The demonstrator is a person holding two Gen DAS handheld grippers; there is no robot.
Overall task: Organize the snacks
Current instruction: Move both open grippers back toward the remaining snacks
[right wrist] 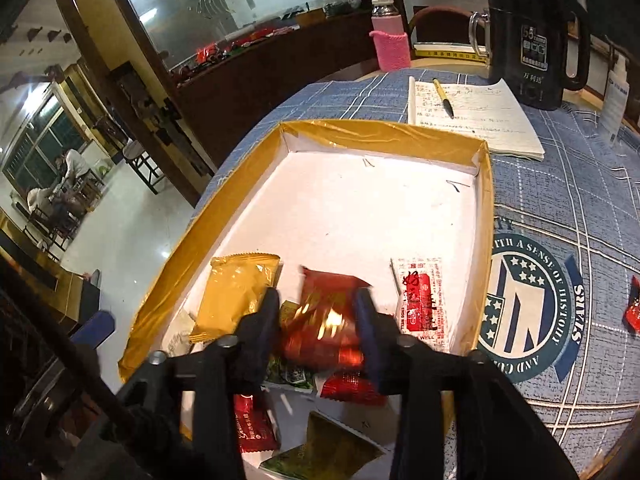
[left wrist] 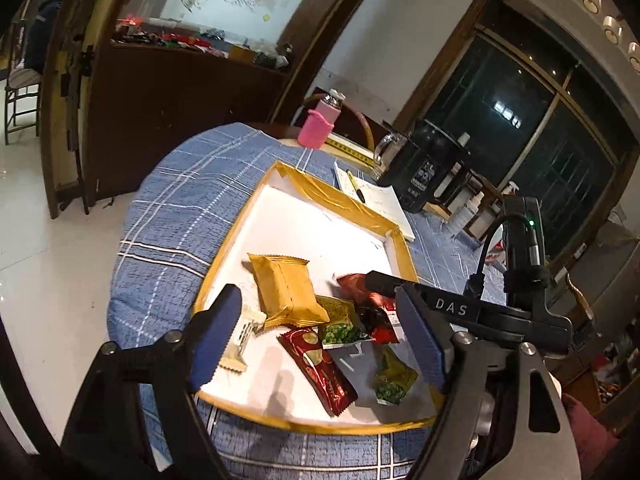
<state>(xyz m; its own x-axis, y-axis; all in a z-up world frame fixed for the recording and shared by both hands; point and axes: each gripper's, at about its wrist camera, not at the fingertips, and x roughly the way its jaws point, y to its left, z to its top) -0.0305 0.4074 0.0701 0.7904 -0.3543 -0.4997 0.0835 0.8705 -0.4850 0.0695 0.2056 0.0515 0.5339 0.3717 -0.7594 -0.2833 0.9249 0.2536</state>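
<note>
On the blue checked tablecloth [right wrist: 560,168] sat a shallow rectangular tray [right wrist: 384,130], its low walls wrapped in shiny gold tape and its floor flat and white. Snack packets were heaped at the near end of that floor, while the far half lay bare. A puffed gold foil packet [right wrist: 234,294] with crimped ends lay toward the left wall; a flat white sachet with red print [right wrist: 420,300] lay toward the right wall; crinkled green packets [left wrist: 340,318] and a long dark-red packet [left wrist: 320,372] overlapped in the middle.

The right gripper [right wrist: 318,320] stood over the heap with a glossy red foil packet [right wrist: 324,312] between its dark pads; the packet was blurred, and whether the pads pressed it I could not tell. The left gripper [left wrist: 316,340] hovered over the same end of the tray, its ribbed blue pads spread wide with nothing between them.

Outside the tray, a small red packet [right wrist: 632,312] lay alone on the cloth near the right edge. Beyond the far wall lay an open notebook [right wrist: 472,116] with a pen [right wrist: 443,98] on it, a dark kettle [right wrist: 528,36], and a bottle in a pink knitted sleeve [right wrist: 390,40].
</note>
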